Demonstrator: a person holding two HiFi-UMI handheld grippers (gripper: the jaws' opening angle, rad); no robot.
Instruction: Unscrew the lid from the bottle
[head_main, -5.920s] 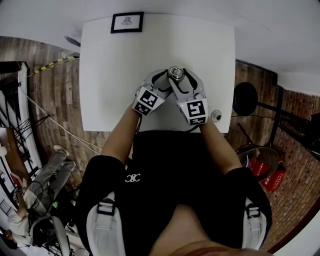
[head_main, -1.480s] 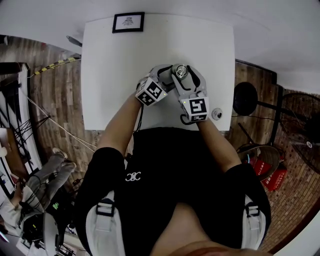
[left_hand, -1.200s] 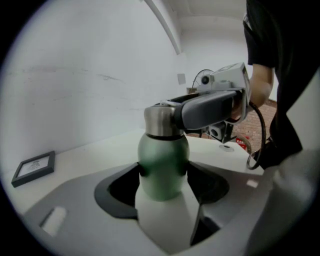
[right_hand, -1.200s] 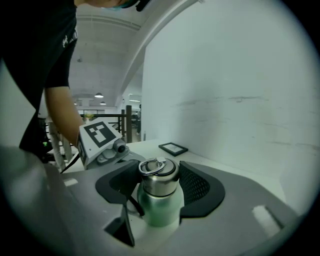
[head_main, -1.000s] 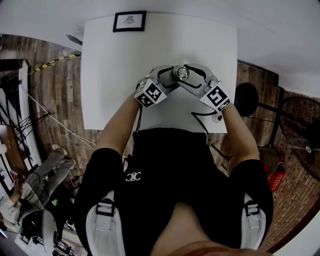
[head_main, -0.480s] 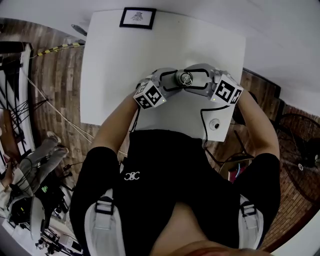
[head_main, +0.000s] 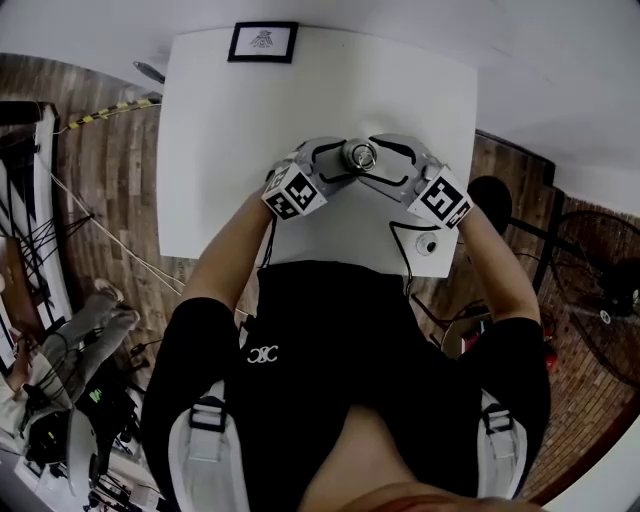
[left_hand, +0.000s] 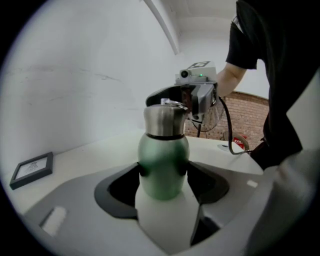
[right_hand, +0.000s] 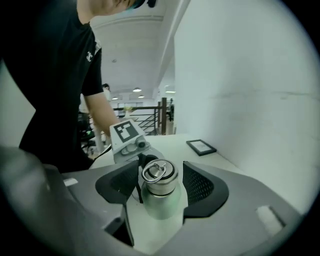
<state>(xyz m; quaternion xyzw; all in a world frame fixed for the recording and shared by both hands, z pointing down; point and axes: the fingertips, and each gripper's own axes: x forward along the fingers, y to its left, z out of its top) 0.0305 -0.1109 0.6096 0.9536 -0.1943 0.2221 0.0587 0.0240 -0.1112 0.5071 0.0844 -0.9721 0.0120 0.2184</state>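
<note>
On the table (head_main: 225, 130), just left of frame centre in the head view, the left gripper (left_hand: 163, 175) is clamped on the green body of the bottle (left_hand: 163, 152), which stands upright at mid-frame. From the right, the right gripper (right_hand: 161, 176) straddles the steel lid (right_hand: 159, 172). Its jaws stand slightly apart, with a sliver of table showing beside the lid.

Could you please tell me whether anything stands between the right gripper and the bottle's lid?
Nothing visible does. The lid sits between the jaws of the right gripper, which look slightly apart from it. The left gripper clamps the green bottle lower down, clear of the lid.
</note>
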